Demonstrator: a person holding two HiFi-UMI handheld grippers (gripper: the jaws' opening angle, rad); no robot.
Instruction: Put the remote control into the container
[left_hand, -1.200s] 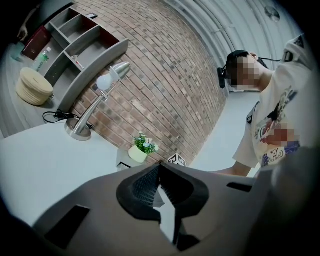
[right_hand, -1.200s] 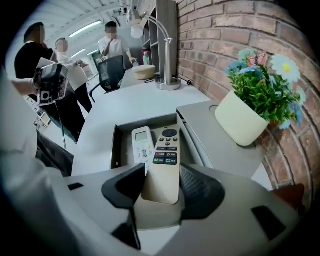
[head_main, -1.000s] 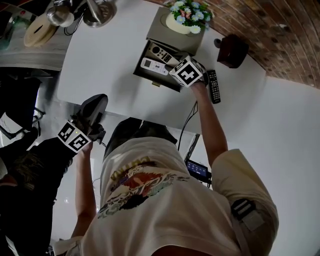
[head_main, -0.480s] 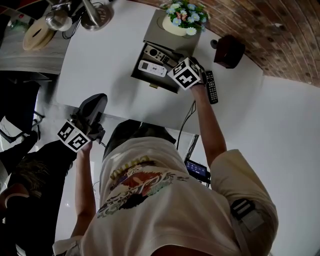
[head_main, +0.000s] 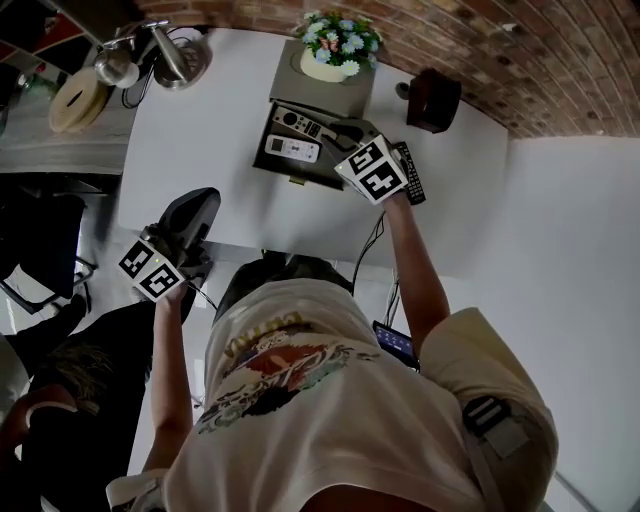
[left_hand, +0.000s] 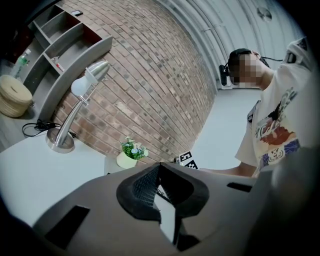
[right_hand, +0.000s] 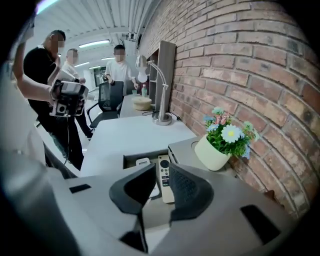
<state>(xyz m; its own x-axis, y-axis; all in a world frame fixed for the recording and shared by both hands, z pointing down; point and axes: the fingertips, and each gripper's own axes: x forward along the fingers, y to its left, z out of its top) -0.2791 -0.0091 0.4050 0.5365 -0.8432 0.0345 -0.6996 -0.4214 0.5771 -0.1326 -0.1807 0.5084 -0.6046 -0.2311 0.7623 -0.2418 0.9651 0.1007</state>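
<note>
— Where can we reach in around the container (head_main: 325, 158)?
— From above, and from nine o'clock, where the bench (head_main: 190, 140) lies bare.
— And what stands in our way?
— The flowerpot (head_main: 328, 62) at twelve, a dark box (head_main: 433, 98) at two, a black remote (head_main: 410, 172) at three. The lamp (head_main: 170, 55) at ten stands well apart.

Seen from my head, the white surface (head_main: 200, 130) is lit brightly and evenly, close to washed out, while everything past its left edge sinks into near black. The brick wall (head_main: 560, 60) bows into a curve at the top right corner. Along my left hand-held gripper (left_hand: 160, 166), the grey body under the lens is soft and dim, the picture's corners go black, and the lamp (left_hand: 89, 80) shade carries a bright gleam. In the right gripper view the ceiling strip lights (right_hand: 95, 44) glare greenish-white, and the bricks stretch at the right edge.
</note>
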